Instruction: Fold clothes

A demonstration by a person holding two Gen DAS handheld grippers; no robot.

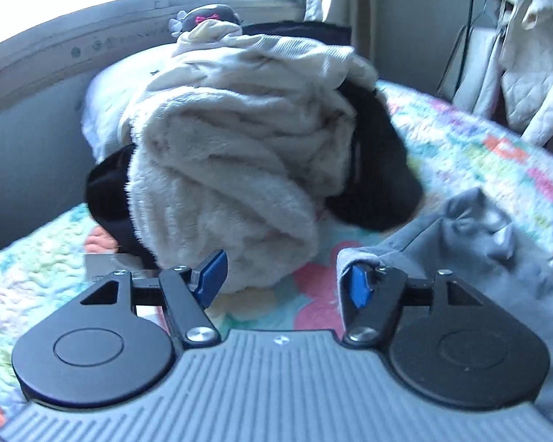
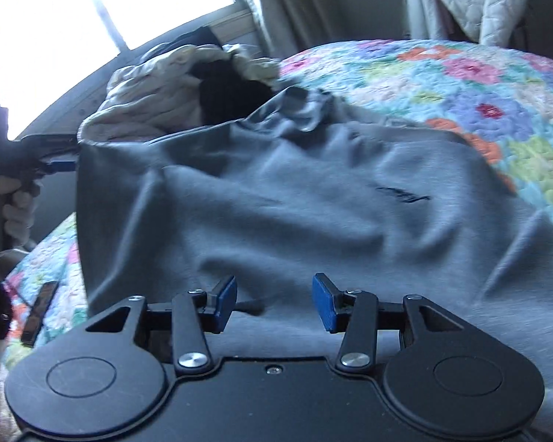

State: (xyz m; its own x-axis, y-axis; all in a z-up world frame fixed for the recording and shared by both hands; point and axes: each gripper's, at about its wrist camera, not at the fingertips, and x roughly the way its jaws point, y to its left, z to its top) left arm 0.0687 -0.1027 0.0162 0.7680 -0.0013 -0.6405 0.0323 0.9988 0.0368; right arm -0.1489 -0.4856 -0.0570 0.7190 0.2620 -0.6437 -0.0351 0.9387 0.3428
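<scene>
A grey shirt point(image 2: 295, 199) lies spread on the floral quilt point(image 2: 461, 73), with small dark lettering on its chest. My right gripper point(image 2: 274, 302) hovers low over its near part, jaws open and empty. My left gripper point(image 1: 287, 280) is open; the shirt's edge point(image 1: 461, 243) drapes over its right finger point(image 1: 361, 287). In the right wrist view the left gripper point(image 2: 59, 164) is at the shirt's far left corner. A pile of cream fleece and black clothes point(image 1: 232, 162) sits behind it.
The quilted bed point(image 1: 479, 154) fills both views. A window and sill point(image 1: 129, 29) run behind the pile. White quilted garments hang on a rack point(image 1: 523, 62) at the right. A dark flat object point(image 2: 37, 313) lies on the quilt at left.
</scene>
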